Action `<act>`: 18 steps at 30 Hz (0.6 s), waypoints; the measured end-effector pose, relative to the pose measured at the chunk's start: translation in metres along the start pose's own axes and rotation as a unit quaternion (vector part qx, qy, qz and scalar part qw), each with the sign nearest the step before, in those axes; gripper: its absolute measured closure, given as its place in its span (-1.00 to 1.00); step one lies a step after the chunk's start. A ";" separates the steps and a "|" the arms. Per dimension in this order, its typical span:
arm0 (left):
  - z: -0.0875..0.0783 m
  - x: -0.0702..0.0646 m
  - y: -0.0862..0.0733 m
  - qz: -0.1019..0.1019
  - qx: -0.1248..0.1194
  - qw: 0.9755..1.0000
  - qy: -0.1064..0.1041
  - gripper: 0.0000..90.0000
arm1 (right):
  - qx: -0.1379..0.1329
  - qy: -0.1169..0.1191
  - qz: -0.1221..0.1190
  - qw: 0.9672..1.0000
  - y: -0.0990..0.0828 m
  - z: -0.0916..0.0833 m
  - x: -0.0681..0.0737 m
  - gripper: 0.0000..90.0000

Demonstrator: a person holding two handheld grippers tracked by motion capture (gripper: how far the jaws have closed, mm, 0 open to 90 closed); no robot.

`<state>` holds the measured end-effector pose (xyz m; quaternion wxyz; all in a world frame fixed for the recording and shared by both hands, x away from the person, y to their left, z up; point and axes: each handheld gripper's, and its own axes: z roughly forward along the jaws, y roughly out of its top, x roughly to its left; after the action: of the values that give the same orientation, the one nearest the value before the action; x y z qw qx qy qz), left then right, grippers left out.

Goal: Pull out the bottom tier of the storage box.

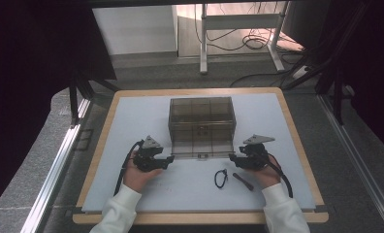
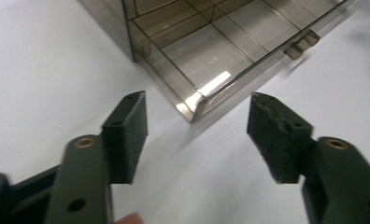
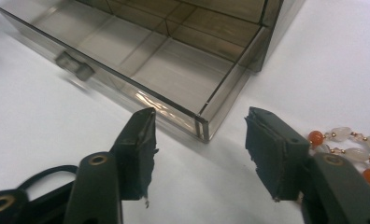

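Left gripper (image 2: 197, 135): your jaws stand wide apart, nothing between the pads, aimed at the near left corner of the drawer (image 2: 230, 56).
Right gripper (image 3: 199, 149): jaws spread wide too, gripping nothing, facing the drawer's near right corner.
Smoky box (image 1: 202, 119): one, mid-table on the white mat (image 1: 132, 126), its drawer pulled out toward you, between both grippers.
Drawer compartments: several, all bare as far as you can see.
Hair tie (image 1: 221, 178): one black loop, just in front of the drawer.
Dark stick (image 1: 243, 181): one, beside the loop.
Bead bracelet (image 3: 346, 140): one, orange and pale beads, close behind your right jaw.
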<state>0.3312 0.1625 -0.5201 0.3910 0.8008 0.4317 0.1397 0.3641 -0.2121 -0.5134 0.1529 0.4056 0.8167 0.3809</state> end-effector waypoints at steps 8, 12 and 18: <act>-0.020 0.002 -0.008 0.000 -0.013 1.000 0.004 -0.36 | -0.003 0.003 -0.003 1.000 -0.001 -0.008 0.001 -0.23; -0.030 0.004 -0.011 0.004 -0.017 1.000 0.006 -0.41 | 0.004 0.009 -0.008 1.000 -0.003 -0.009 0.003 -0.26; -0.050 0.008 -0.013 0.005 -0.027 1.000 0.008 -0.44 | 0.006 0.013 -0.018 1.000 -0.007 -0.016 0.008 -0.30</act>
<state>0.3000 0.1981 -0.4984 0.4083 0.7910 0.4268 0.1595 0.3461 -0.2162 -0.5073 0.1465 0.3871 0.8280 0.3783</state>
